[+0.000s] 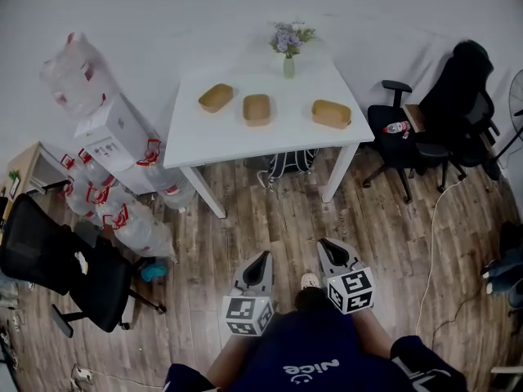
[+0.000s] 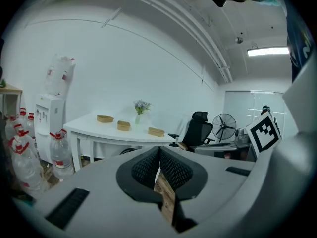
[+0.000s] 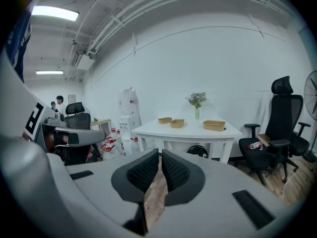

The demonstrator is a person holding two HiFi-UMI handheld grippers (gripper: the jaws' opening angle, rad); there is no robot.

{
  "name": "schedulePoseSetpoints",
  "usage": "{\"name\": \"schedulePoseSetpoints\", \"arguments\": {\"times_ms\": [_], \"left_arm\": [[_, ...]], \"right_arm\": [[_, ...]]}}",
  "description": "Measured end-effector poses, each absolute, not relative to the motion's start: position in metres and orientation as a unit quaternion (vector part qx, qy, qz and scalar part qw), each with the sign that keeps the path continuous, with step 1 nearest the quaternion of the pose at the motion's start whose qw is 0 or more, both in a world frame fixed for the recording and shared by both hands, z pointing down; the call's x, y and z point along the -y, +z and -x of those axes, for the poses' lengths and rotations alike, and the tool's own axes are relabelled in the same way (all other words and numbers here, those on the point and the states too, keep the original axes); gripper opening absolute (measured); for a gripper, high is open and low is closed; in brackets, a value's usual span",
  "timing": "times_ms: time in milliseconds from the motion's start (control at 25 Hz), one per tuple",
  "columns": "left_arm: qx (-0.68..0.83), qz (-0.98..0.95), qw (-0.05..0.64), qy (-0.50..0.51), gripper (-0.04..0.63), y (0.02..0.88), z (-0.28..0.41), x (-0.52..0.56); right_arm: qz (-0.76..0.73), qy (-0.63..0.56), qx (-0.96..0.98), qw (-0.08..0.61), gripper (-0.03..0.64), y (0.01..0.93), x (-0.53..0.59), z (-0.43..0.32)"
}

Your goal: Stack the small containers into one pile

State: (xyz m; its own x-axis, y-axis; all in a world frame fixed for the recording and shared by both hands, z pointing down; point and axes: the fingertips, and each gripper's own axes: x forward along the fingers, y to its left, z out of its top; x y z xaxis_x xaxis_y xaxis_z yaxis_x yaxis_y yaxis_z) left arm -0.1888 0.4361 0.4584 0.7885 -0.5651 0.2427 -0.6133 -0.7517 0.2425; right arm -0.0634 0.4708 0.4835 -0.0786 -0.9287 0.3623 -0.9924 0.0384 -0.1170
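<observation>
- Table [image 1: 245, 137]: white, and well ahead of us across bare wood floor. Its near edge is free, so we judge the front the open way in.
- Chair [image 1: 458, 113] stands just beside the table's right end, and bottles [image 1: 122, 211] crowd its left end. Both sides look tight for elbows.
- Left gripper [image 1: 261, 257] and right gripper [image 1: 329, 246]: both are low by our body and well apart from the table. Jaws are together on each, with nothing between them.
- Left container [image 1: 216, 97], middle container [image 1: 257, 109] and right container [image 1: 331, 113]: tan, shallow and open-topped. They sit in a row on the table, apart from one another.
  - We judge them light and thin-walled, likely to flex, and able to slide on the smooth top if nudged.
  - Best hold is a gentle pinch over one rim wall; they should then nest.
- Vase [image 1: 288, 60]: narrow and upright, near the far edge behind the middle container. It looks easy to tip, so we keep lifts on the near side.
</observation>
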Motion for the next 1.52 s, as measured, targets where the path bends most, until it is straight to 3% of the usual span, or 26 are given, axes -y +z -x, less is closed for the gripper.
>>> {"name": "schedulePoseSetpoints", "arguments": {"times_ms": [640,1520], "left_arm": [[0.35,-0.919,0.152,0.102,0.02,0.477,0.054,-0.39],[0.346,-0.915,0.177,0.112,0.02,0.5,0.009,-0.284]], "right_arm": [[-0.656,0.153,0.737,0.058,0.052,0.479,-0.41,-0.087],[-0.673,0.197,0.71,0.065,0.052,0.514,-0.334,-0.143]]}}
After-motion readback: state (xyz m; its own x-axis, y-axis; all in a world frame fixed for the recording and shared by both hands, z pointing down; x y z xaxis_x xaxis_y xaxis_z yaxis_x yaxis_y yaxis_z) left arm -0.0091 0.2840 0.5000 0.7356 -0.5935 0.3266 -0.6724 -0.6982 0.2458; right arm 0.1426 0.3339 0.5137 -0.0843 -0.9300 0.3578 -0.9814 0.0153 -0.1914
